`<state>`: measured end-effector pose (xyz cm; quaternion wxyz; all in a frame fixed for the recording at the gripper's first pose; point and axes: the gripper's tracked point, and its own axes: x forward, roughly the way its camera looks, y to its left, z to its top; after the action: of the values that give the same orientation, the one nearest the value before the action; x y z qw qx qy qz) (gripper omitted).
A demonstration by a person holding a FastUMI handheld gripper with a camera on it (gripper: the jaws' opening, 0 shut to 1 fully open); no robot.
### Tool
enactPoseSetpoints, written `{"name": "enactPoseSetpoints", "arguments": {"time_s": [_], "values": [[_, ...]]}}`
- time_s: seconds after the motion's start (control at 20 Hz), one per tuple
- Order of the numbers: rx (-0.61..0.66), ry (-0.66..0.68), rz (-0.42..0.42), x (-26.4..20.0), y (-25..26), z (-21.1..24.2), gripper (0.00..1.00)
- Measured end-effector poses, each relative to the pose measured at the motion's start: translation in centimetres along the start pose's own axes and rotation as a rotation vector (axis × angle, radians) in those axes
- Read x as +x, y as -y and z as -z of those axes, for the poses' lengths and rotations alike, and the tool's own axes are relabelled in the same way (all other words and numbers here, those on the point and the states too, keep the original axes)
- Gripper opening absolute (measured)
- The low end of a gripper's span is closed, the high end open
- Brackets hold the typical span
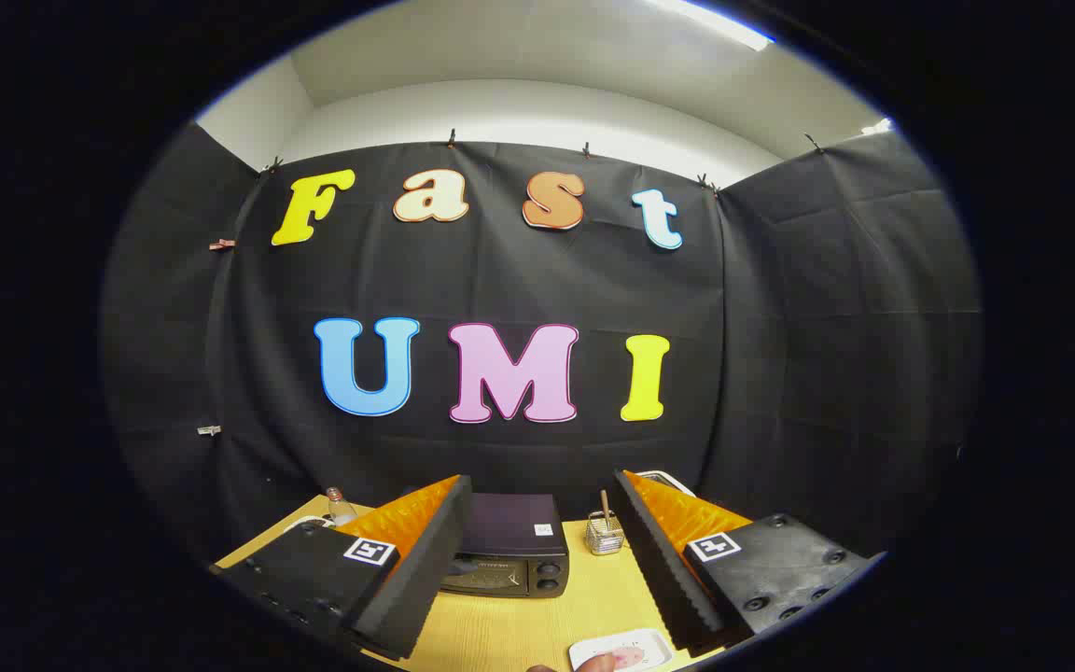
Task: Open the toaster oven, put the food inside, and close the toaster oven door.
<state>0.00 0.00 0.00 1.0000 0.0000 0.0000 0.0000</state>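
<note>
A dark toaster oven stands on the wooden table beyond my fingers, its door shut and two knobs on its right side. My gripper is held high and back from it, open, with nothing between the fingers. Close in, just inside the right finger, lies a white plate with pinkish food on it. A person's fingertip touches the plate's near edge.
A small wire basket with a stick in it stands right of the oven. A clear bottle stands at the back left, behind the left finger. Something white peeks out behind the right finger.
</note>
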Motion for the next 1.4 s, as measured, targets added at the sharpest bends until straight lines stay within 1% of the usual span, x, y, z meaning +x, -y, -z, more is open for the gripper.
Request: {"name": "enactPoseSetpoints", "arguments": {"time_s": [0.85, 1.0, 1.25, 1.4], "values": [[-0.018, 0.015, -0.003, -0.3, -0.7, -0.4, 0.97], [-0.013, -0.001, -0.025, -0.1, -1.7, 0.1, 0.97], [0.006, -0.071, -0.066, 1.8, -5.0, 3.2, 0.98], [0.001, -0.168, -0.100, 3.8, -8.0, 7.4, 0.98]]}}
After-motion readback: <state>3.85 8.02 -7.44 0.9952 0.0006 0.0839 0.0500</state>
